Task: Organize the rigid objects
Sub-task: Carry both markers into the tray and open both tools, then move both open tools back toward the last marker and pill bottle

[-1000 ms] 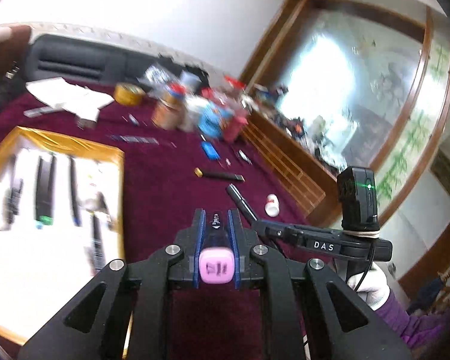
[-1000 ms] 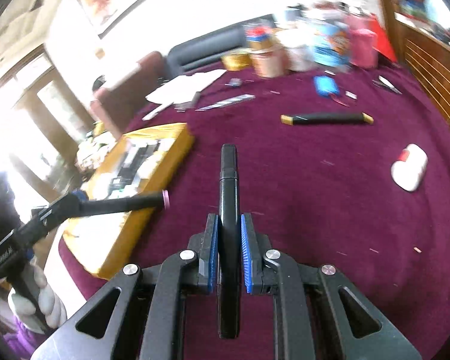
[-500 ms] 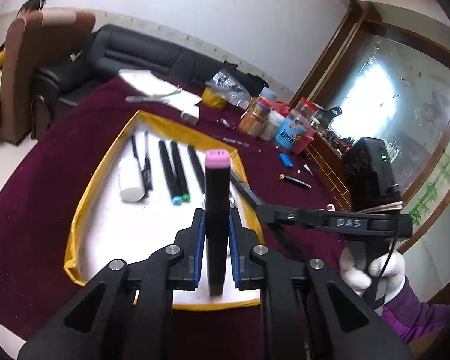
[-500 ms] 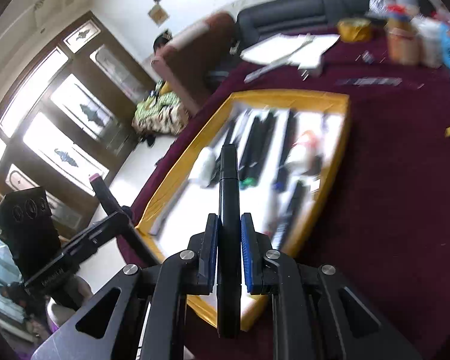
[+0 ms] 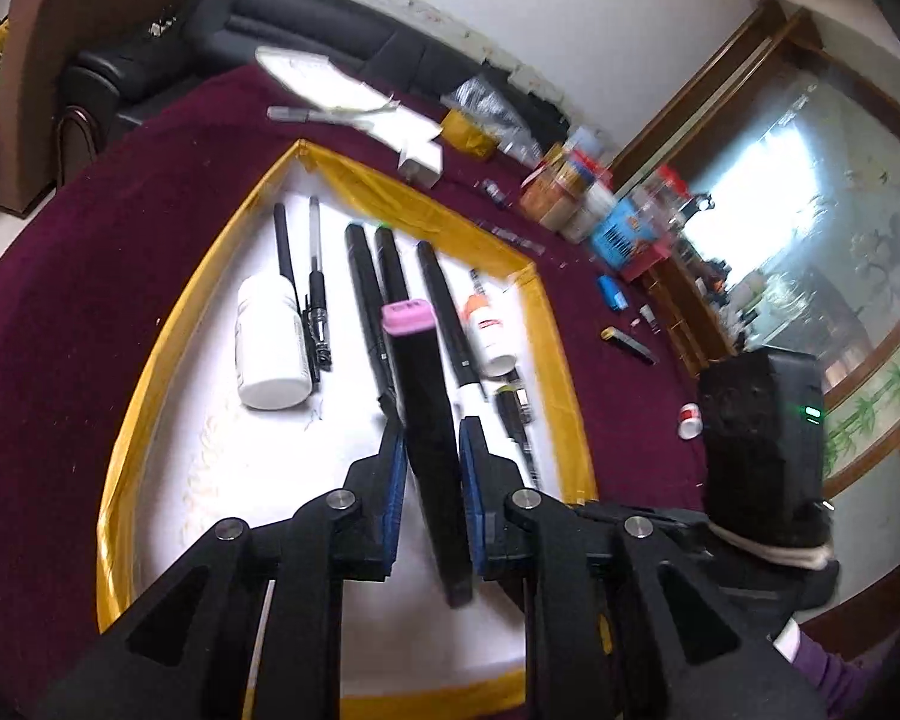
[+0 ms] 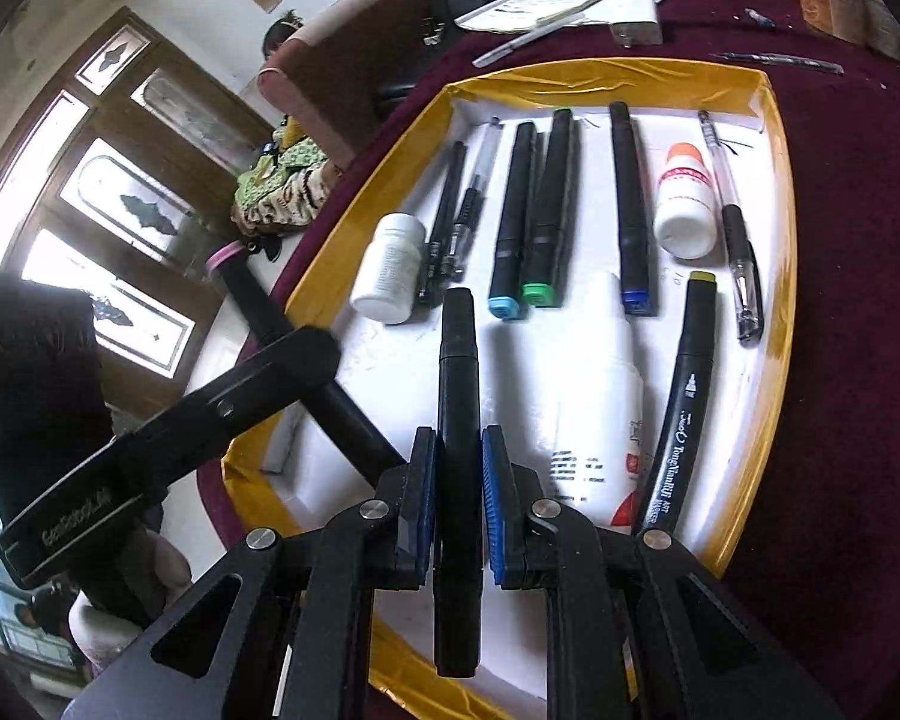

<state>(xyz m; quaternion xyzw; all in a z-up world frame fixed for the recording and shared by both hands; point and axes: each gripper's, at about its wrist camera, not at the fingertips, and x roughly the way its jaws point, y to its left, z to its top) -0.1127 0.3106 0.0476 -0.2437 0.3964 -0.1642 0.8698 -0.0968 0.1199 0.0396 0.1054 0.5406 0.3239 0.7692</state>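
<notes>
A: Left wrist view: the left tongs [image 5: 431,456] carry a black marker with a pink end cap [image 5: 427,420] over the shallow white tray with a yellow taped rim [image 5: 561,360], which sits on the counter covered in maroon cloth [image 5: 90,276]. The blue pads are easing apart, with the marker between them and hanging a little askew.

B: Then I'd lower it close to the tray floor before letting go fully, lined up with the row of black markers [image 5: 390,276] and into a bare strip, so it doesn't roll against the white pill bottle [image 5: 270,348].

A: And the right side?

B: In the right wrist view, the right tongs [image 6: 457,504] are pressed tight on a plain black marker [image 6: 459,420], pinching it along its length, above the tray's near half. Ahead lie the markers with blue and green caps [image 6: 525,294] and a white bottle with an orange cap [image 6: 687,204].

A: Best keep that pinch firm until the left tongs clear out, I think; the two tools are close together.
</notes>
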